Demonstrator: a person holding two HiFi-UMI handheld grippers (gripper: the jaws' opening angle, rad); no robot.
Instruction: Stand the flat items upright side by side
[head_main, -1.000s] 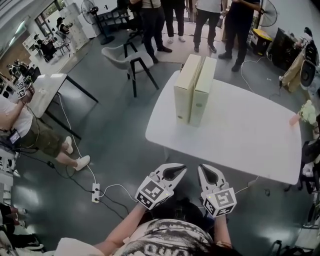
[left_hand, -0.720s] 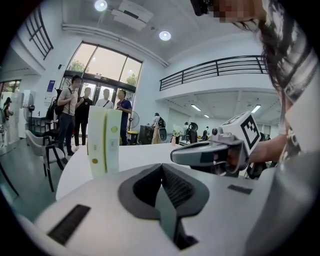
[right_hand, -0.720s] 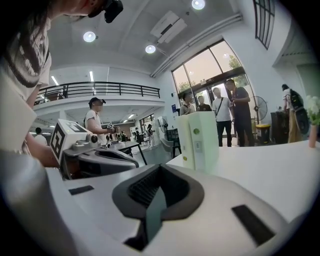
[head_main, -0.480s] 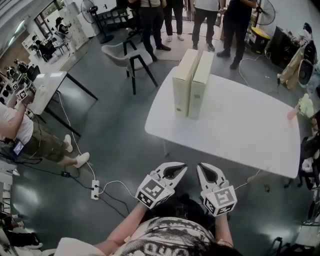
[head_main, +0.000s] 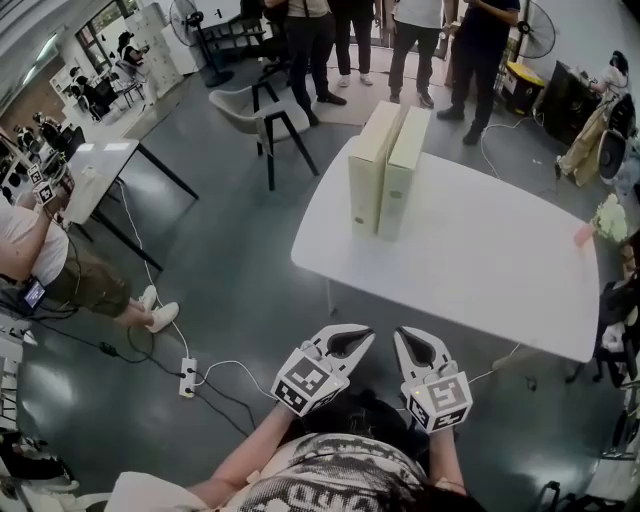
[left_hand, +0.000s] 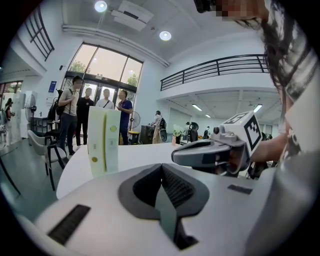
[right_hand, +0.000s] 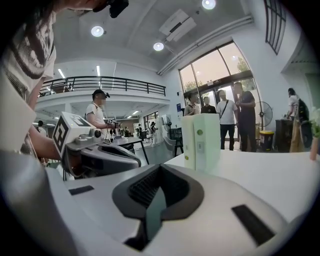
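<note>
Two upright binders (head_main: 390, 172) — touching — on table (head_main: 480, 262)

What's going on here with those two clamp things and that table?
A person holds the left gripper and the right gripper near the body, both shut and empty, short of the white table. On it two pale binders stand upright side by side, with nothing touching them.

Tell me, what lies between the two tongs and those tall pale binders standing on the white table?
Head view: only grey floor and bare white table separate the left tongs and right tongs from the binders.
</note>
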